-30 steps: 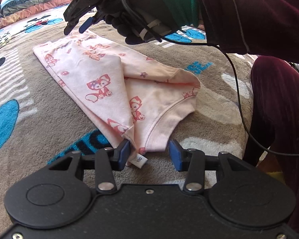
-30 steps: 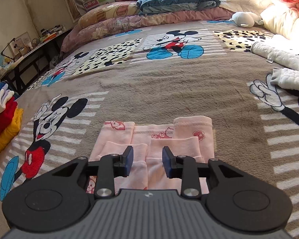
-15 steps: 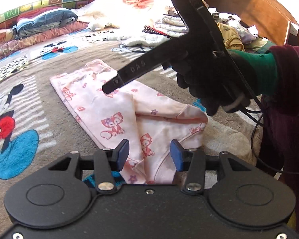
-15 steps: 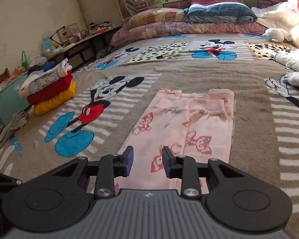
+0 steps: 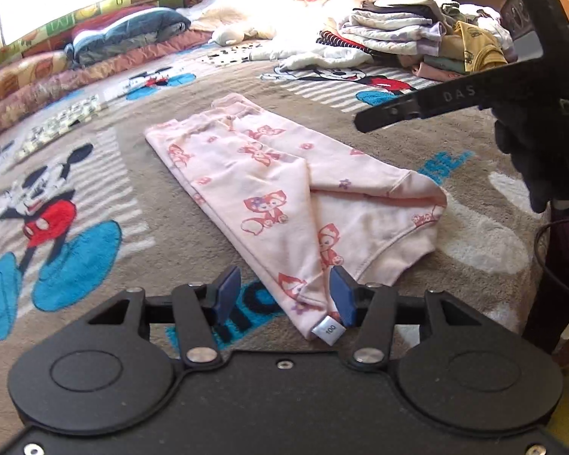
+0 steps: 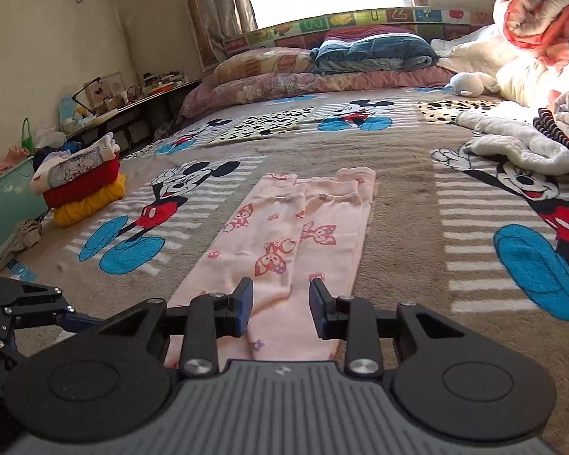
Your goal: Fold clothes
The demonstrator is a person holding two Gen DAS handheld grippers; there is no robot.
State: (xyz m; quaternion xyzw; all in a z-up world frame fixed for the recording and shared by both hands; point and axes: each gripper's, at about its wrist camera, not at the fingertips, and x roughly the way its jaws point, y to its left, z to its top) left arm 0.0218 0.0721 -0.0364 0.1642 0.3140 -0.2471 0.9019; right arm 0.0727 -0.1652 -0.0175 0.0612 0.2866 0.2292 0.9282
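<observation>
On the bed: pink fox-print pyjama trousers (image 5: 280, 189) lie flat on the Mickey Mouse blanket (image 5: 95, 227), legs folded side by side, waist end nearest both cameras.
Garment state: one long fold looks done; crosswise fold judged still to come. Waist corner with white size tag (image 5: 327, 329) pokes out at the near end.
Left gripper (image 5: 284, 295): jaws apart and opening, hovering over the tagged corner; cloth shows between the blue pads but they don't press on it.
Right gripper (image 6: 280, 305): jaws apart, nothing clamped; trousers lie below and ahead of them. Seen from the left wrist view it hangs off to the right, above the blanket, well clear of the cloth.
Risk, single layer: left jaws may pinch only the top layer or just the tag, so the stack peels open on lifting.
Risk, uneven lift: the grippers sit at different spots along the waist; if one grabs late, the fold goes skewed.
Risk, drag: plush blanket likely grips the thin knit, so pulling low could bunch the cuffs (image 6: 322, 182) at the far end.
Risk, seam: loose flap by the crotch seam (image 5: 417, 193) may flop out and spoil the edge.
Risk, clutter: folded stack (image 6: 79, 185) and loose laundry (image 5: 398, 26) are well apart from the trousers; low collision chance.
</observation>
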